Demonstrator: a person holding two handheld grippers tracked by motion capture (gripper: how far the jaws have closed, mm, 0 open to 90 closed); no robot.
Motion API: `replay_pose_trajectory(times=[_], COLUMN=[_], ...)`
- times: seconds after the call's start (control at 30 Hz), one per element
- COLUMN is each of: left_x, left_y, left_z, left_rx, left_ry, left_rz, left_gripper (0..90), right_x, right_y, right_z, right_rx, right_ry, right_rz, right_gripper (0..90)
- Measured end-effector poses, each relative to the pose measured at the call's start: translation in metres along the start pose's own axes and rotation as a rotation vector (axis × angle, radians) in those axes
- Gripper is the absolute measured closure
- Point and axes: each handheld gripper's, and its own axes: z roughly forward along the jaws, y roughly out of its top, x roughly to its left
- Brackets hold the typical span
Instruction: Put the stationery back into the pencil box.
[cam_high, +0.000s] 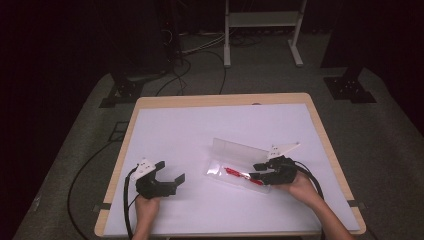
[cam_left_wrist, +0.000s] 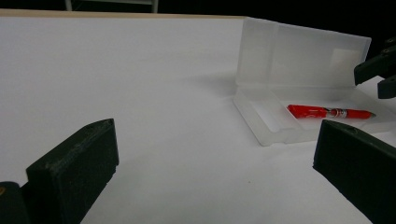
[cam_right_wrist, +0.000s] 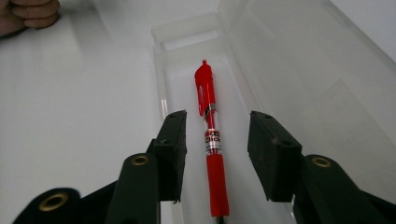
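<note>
Nearest the person's side of the table, the left tool was held low over the white surface, its jaws spread wide apart with nothing between them. It was kept well apart from the work, resting idle to the left.

Further in, the right tool was lowered into the tray of a clear plastic pencil case, its jaws set apart on either side of a red click pen. The pen was seen lying lengthwise in the tray, clip end away from the tool, and was straddled but not yet clamped; no contact between pads and barrel could be made out.

Beyond the pen, the hinged lid of the case was stood upright at the far side of the tray.

Several slips are judged possible. The round barrel could be rolled aside or squeezed out if the jaws were closed off-centre. The light case, held down by nothing, could be dragged or tipped if a jaw were caught on the tray wall. The upright lid could be knocked shut by the tool.

The pen's tip was cut off by the bottom edge in the right gripper view, and the print on its barrel was only partly legible. The transparent walls of the case were hard to trace against the white table
</note>
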Motion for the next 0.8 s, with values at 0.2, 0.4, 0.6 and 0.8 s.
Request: replay_pose_trajectory(times=[0.2,0.4,0.6,0.8], left_x=[0.000,-0.001,-0.001,-0.001], left_y=[0.000,0.000,0.000,0.000], left_z=[0.000,0.000,0.000,0.001], left_rx=[0.005,0.004,0.006,0.006], left_ry=[0.000,-0.002,0.000,0.001], left_rz=[0.003,0.006,0.006,0.007], left_gripper=[0.0,0.0,0.0,0.0], right_x=[-0.001,-0.001,0.001,0.002], right_y=[-0.001,-0.003,-0.005,-0.006], right_z=[-0.009,-0.016,-0.023,-0.028], right_rx=[-0.002,-0.012,-0.018,-0.024], right_ry=[-0.002,0.000,0.007,-0.001], right_rz=[0.006,0.017,0.019,0.019], right_gripper=[52.0,49.5,47.5,44.2])
